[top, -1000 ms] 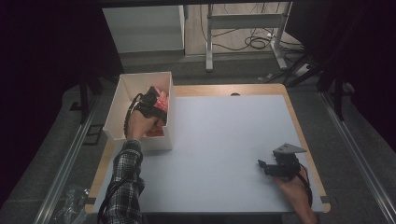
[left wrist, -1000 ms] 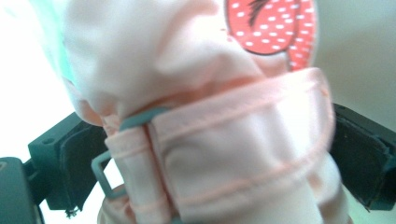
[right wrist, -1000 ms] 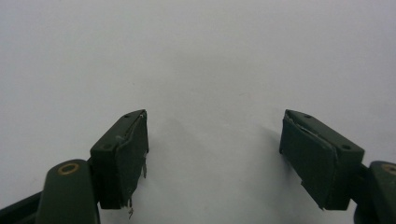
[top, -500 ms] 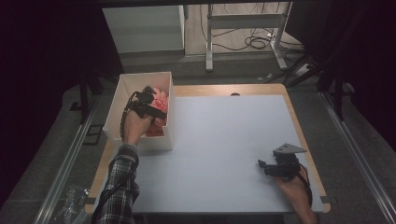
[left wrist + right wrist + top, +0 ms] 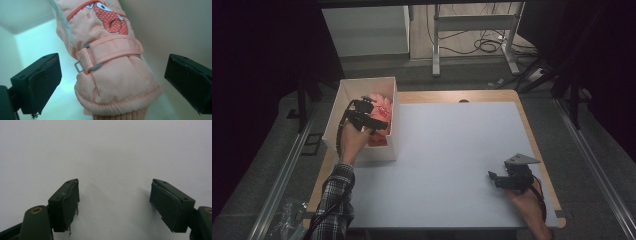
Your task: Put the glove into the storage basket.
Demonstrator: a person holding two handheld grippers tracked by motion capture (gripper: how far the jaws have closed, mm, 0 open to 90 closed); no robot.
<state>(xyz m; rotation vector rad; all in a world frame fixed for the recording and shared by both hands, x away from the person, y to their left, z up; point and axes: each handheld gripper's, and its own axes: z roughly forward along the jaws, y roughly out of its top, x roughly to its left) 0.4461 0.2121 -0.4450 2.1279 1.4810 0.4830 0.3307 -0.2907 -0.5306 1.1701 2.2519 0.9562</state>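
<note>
Mitten (image 5: pixel 110 75), peach with a strap, is lying inside the white box (image 5: pixel 343 100) at the table's left edge. You are holding the left gripper (image 5: pixel 379 119) over it, jaws spread on either side. Your right gripper (image 5: pixel 493 177) is resting on the table (image 5: pixel 452 150), jaws apart, gripping nothing.

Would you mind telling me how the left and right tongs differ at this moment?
The left tongs reach into the white box, their jaws either side of a pink mitten; the right tongs sit over bare white table, with nothing between their jaws. Both are open.
</note>
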